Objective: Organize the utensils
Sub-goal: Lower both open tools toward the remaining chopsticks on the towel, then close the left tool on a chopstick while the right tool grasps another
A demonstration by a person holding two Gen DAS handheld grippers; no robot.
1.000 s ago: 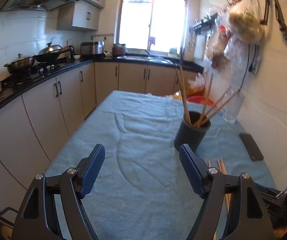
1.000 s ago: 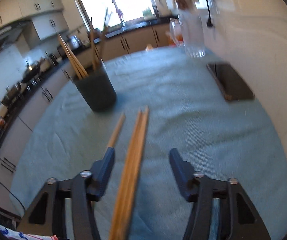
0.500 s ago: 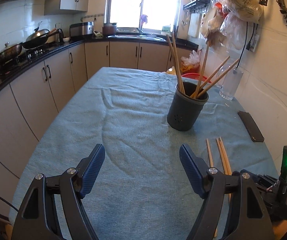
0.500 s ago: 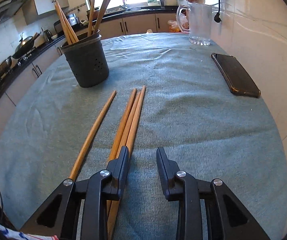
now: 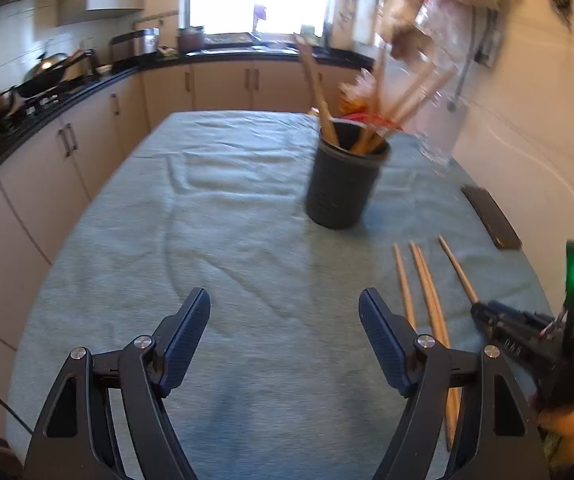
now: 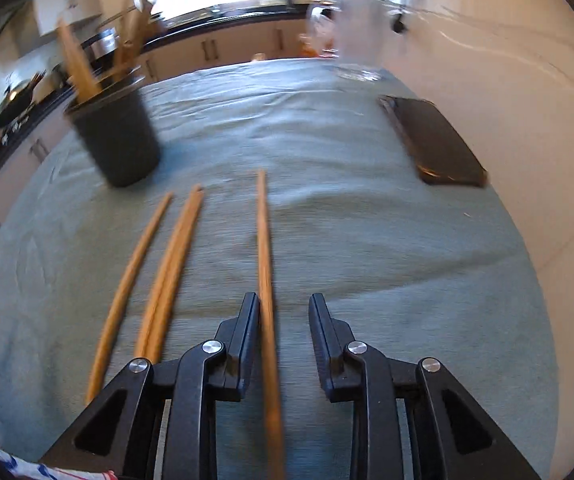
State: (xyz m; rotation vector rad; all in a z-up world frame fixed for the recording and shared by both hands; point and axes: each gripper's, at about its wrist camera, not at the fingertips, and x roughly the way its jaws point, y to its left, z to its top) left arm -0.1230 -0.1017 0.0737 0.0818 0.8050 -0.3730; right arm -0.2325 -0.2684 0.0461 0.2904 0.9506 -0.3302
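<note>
Right wrist view: right tool (image 6: 283,320) pointed steeply down at the worktop (image 6: 347,240), jaws closing around one chopstick (image 6: 265,264); it lay against the left finger (image 6: 247,320), clear of the right one, so not yet clamped. Three more chopsticks (image 6: 167,264) lay just left of it on the cloth. Dark holder (image 6: 117,138) with upright chopsticks stood beyond. Left tool (image 5: 285,336) hung tilted down, jaws wide and empty. Phone (image 6: 435,140) lay near the wall.
</note>
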